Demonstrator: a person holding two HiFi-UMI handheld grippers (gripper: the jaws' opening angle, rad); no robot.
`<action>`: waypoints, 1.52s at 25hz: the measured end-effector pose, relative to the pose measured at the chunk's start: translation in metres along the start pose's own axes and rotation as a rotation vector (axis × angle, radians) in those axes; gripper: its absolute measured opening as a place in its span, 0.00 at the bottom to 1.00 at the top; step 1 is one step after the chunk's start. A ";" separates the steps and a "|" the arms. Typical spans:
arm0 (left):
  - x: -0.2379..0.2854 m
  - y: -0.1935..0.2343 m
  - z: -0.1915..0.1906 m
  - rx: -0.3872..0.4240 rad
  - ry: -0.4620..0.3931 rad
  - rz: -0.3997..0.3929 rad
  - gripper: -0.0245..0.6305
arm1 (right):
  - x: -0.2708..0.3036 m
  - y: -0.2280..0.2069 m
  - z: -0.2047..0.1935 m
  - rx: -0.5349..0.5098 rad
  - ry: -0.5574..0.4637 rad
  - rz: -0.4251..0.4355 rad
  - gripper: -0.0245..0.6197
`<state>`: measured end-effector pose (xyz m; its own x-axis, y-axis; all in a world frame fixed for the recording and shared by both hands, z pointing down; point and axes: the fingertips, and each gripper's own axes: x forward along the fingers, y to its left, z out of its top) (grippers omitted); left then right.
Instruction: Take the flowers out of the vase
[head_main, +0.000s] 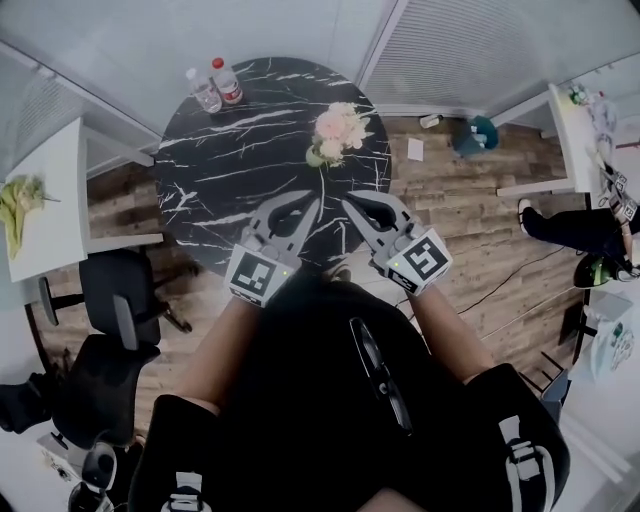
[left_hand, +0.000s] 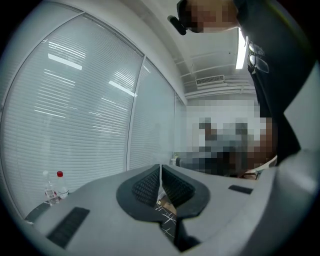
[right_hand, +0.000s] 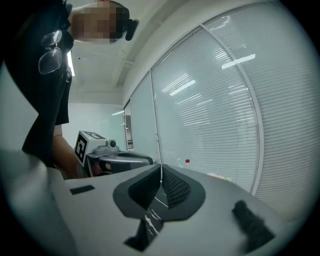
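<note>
The bunch of pale pink and cream flowers (head_main: 338, 128) sits toward the far right part of the round black marble tabletop with white veins (head_main: 225, 170). From the head view you're looking almost straight down on the blooms, so the vase underneath is pretty much hidden and I can't tell its shape or colour.

The left gripper (head_main: 311, 204) and right gripper (head_main: 351, 206) hover side by side over the near edge of the tabletop, tips angled toward each other, well short of the flowers. Both sets of jaws are pressed together with nothing between them; you can see that clearly in the left gripper view (left_hand: 160, 168) and the right gripper view (right_hand: 160, 168). In both of those, the gripper's own grey body blocks the lower view, so only a sliver of marble peeks through.

Two clear plastic bottles (head_main: 214, 86), one red-capped, stand at the far left rim, small and blurry in the gripper views.
</note>
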<state>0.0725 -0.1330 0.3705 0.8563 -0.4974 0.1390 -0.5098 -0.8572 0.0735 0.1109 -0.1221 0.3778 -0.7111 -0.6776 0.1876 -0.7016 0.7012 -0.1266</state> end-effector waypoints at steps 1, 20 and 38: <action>0.001 0.006 -0.001 -0.004 -0.006 -0.006 0.07 | 0.005 -0.002 0.000 -0.002 0.001 -0.013 0.07; 0.047 0.069 -0.053 -0.008 -0.001 0.011 0.07 | 0.052 -0.054 -0.013 0.012 -0.051 -0.144 0.07; 0.086 0.099 -0.136 -0.059 0.037 0.133 0.25 | 0.066 -0.075 -0.056 0.053 -0.126 -0.202 0.07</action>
<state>0.0843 -0.2419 0.5241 0.7781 -0.5996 0.1873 -0.6232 -0.7743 0.1099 0.1187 -0.2070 0.4544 -0.5539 -0.8276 0.0914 -0.8292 0.5383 -0.1506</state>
